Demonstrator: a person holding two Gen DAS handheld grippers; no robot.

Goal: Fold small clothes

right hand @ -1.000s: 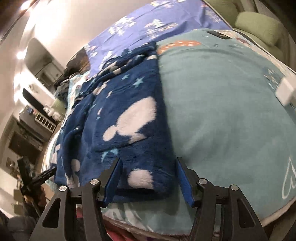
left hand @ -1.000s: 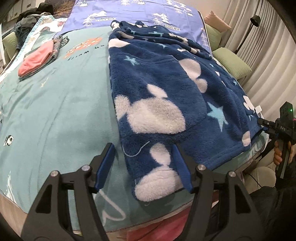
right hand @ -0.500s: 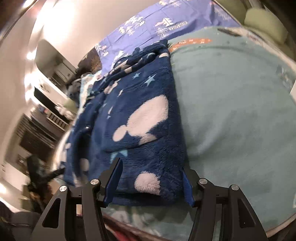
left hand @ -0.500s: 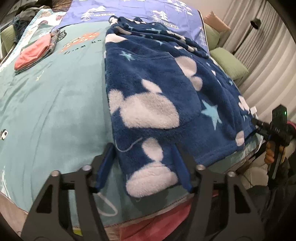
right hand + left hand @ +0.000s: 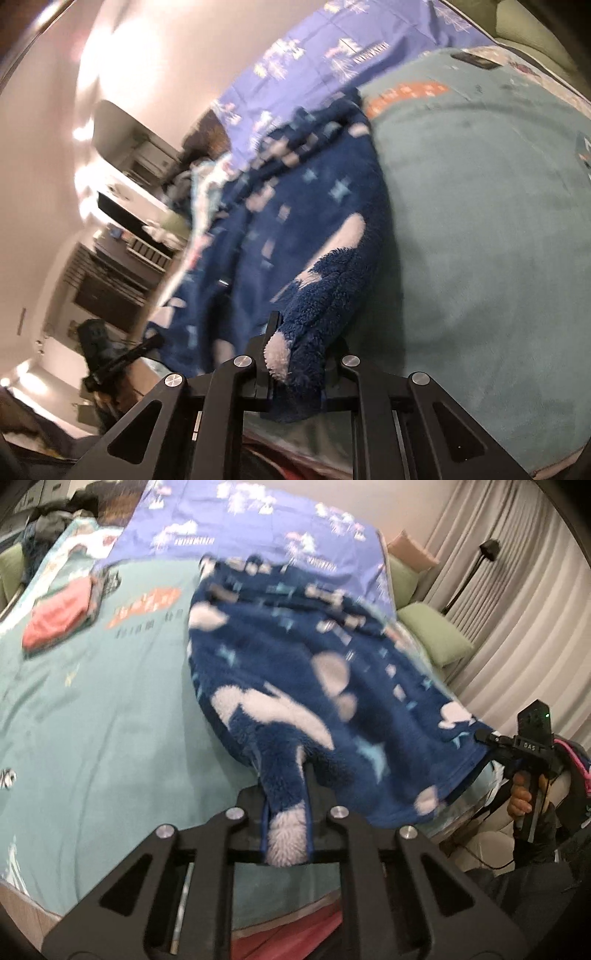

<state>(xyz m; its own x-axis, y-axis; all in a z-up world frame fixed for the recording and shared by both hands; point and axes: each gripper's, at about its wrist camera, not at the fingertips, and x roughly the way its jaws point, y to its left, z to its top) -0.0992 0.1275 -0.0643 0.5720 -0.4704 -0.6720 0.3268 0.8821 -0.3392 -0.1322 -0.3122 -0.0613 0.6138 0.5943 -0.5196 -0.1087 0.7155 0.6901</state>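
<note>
Two corners of the blue fleece garment [image 5: 295, 686] on the teal blanket [image 5: 96, 716] are pinched: left hand-held gripper [image 5: 286, 823] clamps its left hem corner, right hand-held gripper [image 5: 295, 363] its right one.

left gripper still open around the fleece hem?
No: the left gripper is shut on the blue fleece garment, its hem pinched between the jaws.

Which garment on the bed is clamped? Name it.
The navy fleece garment with white patches, pinched at its near hem; the folded pink one lies untouched far left.
</note>
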